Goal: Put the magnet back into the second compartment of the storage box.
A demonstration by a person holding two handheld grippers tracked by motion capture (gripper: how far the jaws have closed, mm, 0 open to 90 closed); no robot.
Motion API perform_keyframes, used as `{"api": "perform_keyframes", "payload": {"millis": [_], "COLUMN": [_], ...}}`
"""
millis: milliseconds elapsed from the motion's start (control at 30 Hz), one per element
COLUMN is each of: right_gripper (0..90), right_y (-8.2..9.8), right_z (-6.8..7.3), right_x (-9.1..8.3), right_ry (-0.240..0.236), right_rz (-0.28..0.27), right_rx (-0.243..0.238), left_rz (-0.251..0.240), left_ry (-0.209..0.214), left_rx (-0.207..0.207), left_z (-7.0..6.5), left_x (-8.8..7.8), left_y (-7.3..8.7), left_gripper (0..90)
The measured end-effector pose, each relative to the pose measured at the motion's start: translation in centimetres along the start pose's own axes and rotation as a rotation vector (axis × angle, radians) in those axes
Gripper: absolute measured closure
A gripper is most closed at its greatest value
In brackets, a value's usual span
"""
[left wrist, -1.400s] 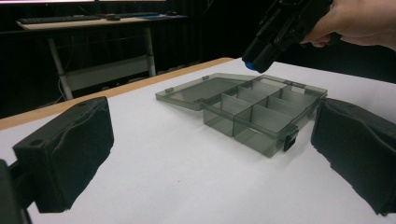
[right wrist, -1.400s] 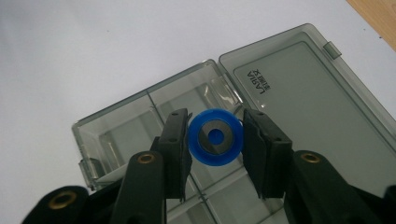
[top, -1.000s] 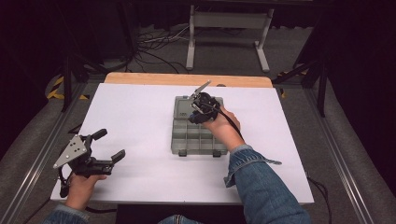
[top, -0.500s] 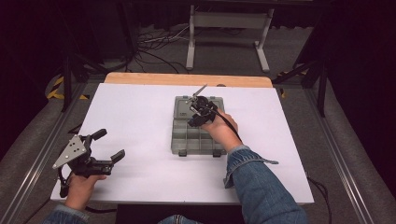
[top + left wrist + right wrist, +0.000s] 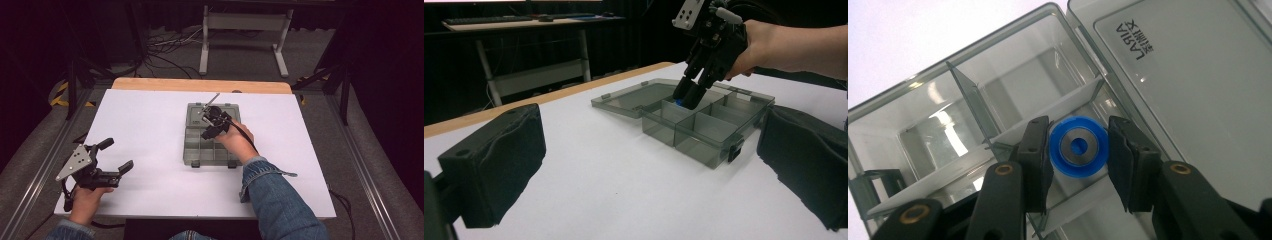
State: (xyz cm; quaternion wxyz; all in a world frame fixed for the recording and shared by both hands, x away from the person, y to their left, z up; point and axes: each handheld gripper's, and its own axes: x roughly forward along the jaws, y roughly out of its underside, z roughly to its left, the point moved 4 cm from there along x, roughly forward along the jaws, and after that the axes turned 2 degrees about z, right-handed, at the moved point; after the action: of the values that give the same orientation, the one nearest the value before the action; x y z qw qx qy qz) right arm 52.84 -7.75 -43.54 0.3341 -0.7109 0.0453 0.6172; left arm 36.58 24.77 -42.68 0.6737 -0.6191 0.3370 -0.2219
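A clear grey compartment box (image 5: 200, 150) lies open in the middle of the white table, its lid (image 5: 634, 97) flat on the far side. My right gripper (image 5: 207, 134) points down into a far compartment, next to the hinge. In the right gripper view its jaws (image 5: 1078, 131) press on both sides of a blue round wheel (image 5: 1079, 146) with a metal centre; the box (image 5: 973, 100) and lid (image 5: 1188, 75) lie behind it. A speck of the blue wheel (image 5: 679, 102) shows at the tips of my right gripper (image 5: 689, 97). My left gripper (image 5: 117, 155) rests open at the front left, its jaws (image 5: 649, 170) wide apart with nothing between them.
The white table top (image 5: 150, 120) has a wooden far edge (image 5: 200, 85). Beyond the edge stands a metal frame (image 5: 245, 30) with cables on the floor. Several of the box's near compartments (image 5: 711, 132) look bare.
My right gripper has sunk a little lower into the box's far compartment. The left gripper has stayed where it was.
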Motion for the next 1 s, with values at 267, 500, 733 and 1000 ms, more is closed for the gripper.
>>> {"api": "perform_keyframes", "payload": {"millis": [267,500,733,1000], "right_gripper": [62.5,62.4,60.4,50.0], "right_y": [0.1,0.1,0.1,0.1], "right_z": [0.0,0.1,0.2,0.1], "right_x": [0.5,0.7,0.7,-0.6], "right_ry": [-0.002,-0.006,-0.003,0.019], "right_rz": [0.022,0.029,0.032,-0.018], "right_rx": [-0.006,-0.006,-0.015,-0.006], "left_rz": [-0.004,-0.003,-0.002,-0.001], "left_ry": [-0.002,-0.001,-0.002,-0.006], "left_rx": [0.0,0.001,0.001,0.001], "left_z": [0.0,0.0,0.0,0.0], "left_x": [0.0,0.0,-0.1,-0.2], "left_y": [0.0,0.0,0.0,0.0], "left_gripper": [0.2,0.1,0.2,0.2]}}
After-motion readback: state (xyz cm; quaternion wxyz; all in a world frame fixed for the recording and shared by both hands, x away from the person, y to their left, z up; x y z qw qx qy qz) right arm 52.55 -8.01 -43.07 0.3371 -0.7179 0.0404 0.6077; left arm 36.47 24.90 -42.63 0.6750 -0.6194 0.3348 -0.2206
